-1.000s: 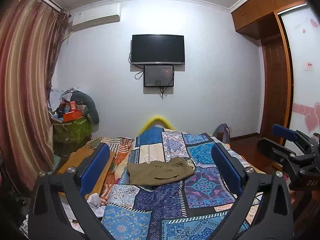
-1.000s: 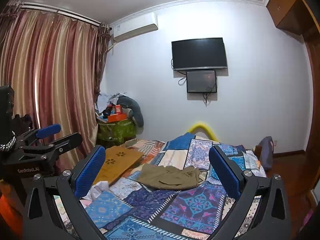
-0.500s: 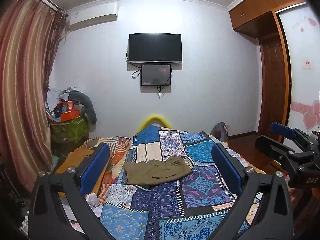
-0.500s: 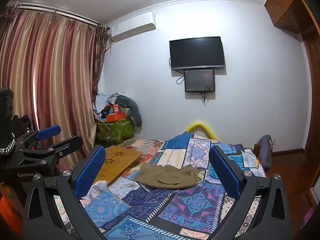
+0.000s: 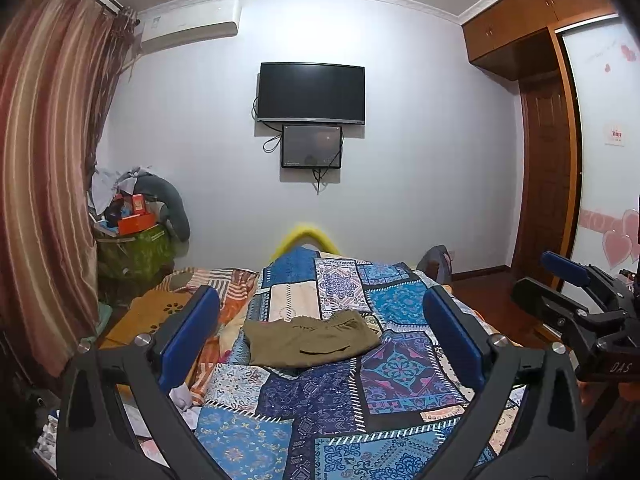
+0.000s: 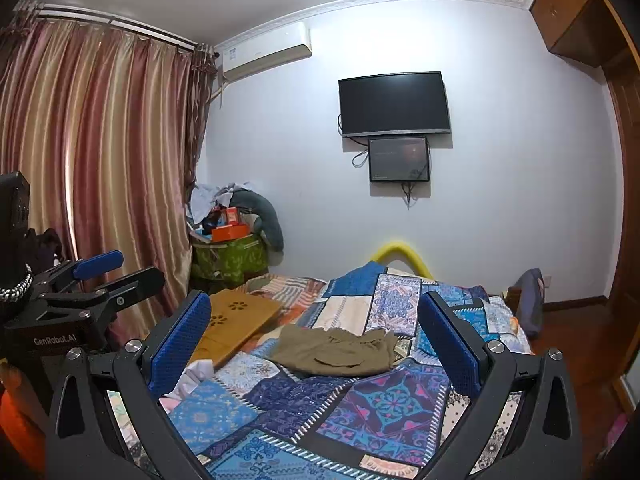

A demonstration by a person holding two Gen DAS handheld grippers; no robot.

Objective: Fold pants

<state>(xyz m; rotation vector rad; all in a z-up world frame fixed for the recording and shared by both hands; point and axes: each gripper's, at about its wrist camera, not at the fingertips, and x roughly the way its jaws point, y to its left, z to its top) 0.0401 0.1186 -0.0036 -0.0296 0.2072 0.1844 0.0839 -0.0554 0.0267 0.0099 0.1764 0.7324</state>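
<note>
Olive-brown pants [image 5: 310,342] lie folded into a compact bundle in the middle of a blue patchwork quilt [image 5: 320,408] on the bed. They also show in the right wrist view [image 6: 336,350]. My left gripper [image 5: 320,336] is open and empty, held above the near part of the bed, well short of the pants. My right gripper [image 6: 316,344] is open and empty too, at a similar distance. Each gripper shows at the edge of the other's view: the right one [image 5: 576,300] and the left one [image 6: 100,280].
A wooden lap desk [image 6: 234,326] lies on the bed's left side. A green bag piled with clutter [image 6: 228,256] stands by striped curtains [image 6: 100,168]. A TV [image 5: 311,93] hangs on the far wall. A wooden wardrobe and door [image 5: 548,168] stand at the right.
Both views have drifted slightly; the pants and bed look a little lower and nearer. Both grippers stay open and nothing on the bed has moved.
</note>
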